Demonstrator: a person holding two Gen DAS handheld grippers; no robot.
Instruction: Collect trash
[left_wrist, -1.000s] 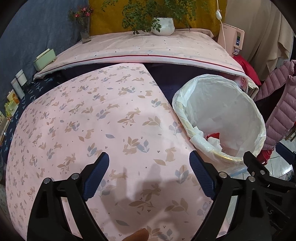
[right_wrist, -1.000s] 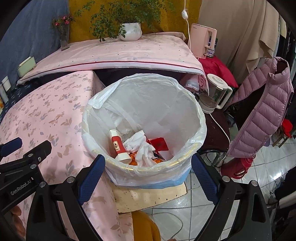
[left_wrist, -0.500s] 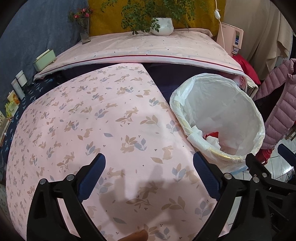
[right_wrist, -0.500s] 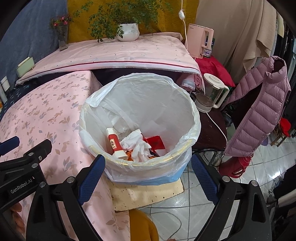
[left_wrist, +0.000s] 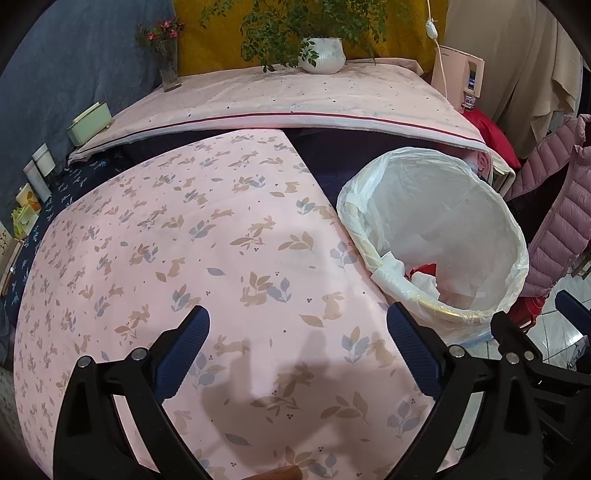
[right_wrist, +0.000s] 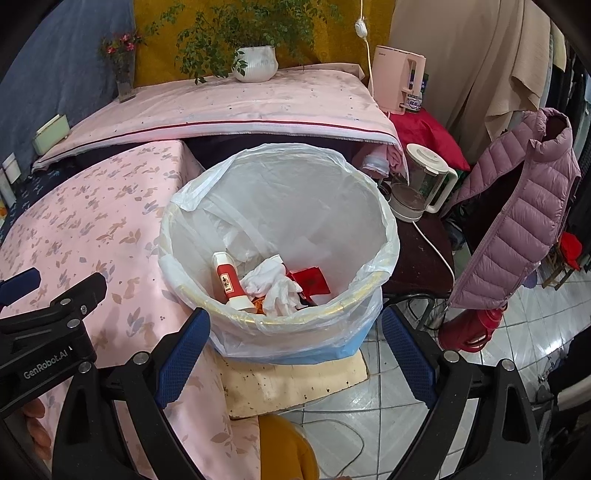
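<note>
Below, the trash bin (right_wrist: 280, 236) sits between the wide, empty right gripper (right_wrist: 291, 343) fingers.

Bin (left_wrist: 491, 206) contents mostly hidden.

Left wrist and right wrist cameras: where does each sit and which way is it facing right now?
Left wrist: on the left gripper, angled down at the pink tablecloth; open blue fingers and a fingertip at the bottom edge show.
Right wrist: on the right gripper, angled down into the lined trash bin; open fingers, the left gripper and a hand show.
Shared: bin, tablecloth, potted plant, purple jacket.
</note>
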